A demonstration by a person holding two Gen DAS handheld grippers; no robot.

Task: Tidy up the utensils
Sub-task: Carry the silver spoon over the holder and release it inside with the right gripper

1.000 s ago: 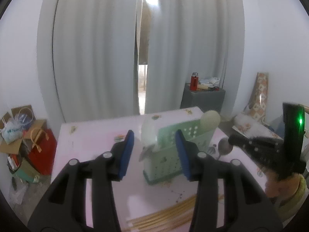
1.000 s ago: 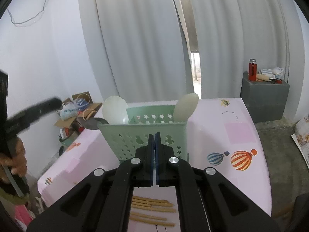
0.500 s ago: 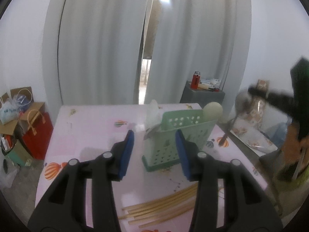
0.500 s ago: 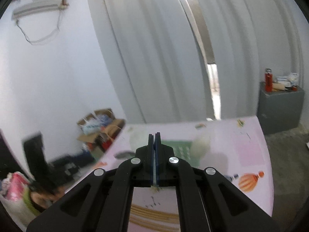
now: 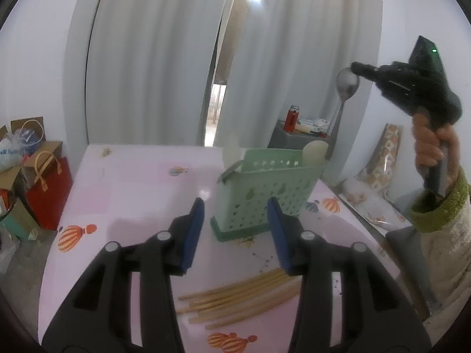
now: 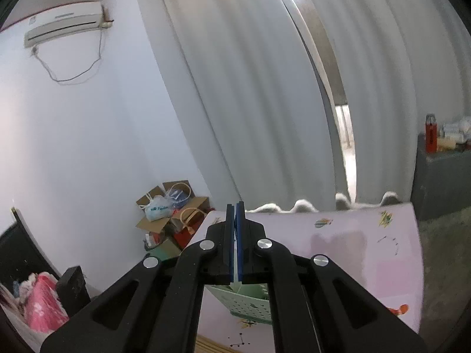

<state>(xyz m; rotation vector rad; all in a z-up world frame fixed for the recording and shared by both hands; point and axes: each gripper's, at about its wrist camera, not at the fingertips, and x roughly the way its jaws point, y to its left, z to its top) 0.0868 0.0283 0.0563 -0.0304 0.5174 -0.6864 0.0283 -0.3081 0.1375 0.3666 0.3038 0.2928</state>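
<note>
- High above the green basket [image 5: 266, 189], off to the right in the left wrist view, a metal spoon [image 5: 346, 83] hung bowl-up from the tip of the right gripper [image 5: 357, 67], its thin handle slanting down toward the basket's right end.
- That spoon looked dull silver, with a rounded bowl and a slim straight stem; the lower end passed behind a pale utensil in the basket and could not be made out.
- In its own camera the right gripper [image 6: 235, 235] showed its blue pads pressed flat together, clenched; the spoon itself did not appear there.
- A person's hand [image 5: 432, 147] with a green cuff gripped that tool's handle.
- Two pale rounded utensils [image 5: 315, 151] stood upright in the basket, one at each end.
- Perforated walls with star and pear cut-outs marked the basket, which stood on the pink table [image 5: 141, 188].
- Nearer the camera, a bundle of wooden chopsticks [image 5: 244, 297] lay flat on the table, fanned slightly.
- The left gripper [image 5: 235, 232] was held above the table, jaws parted and empty, with the basket framed between its blue pads but beyond them.
</note>
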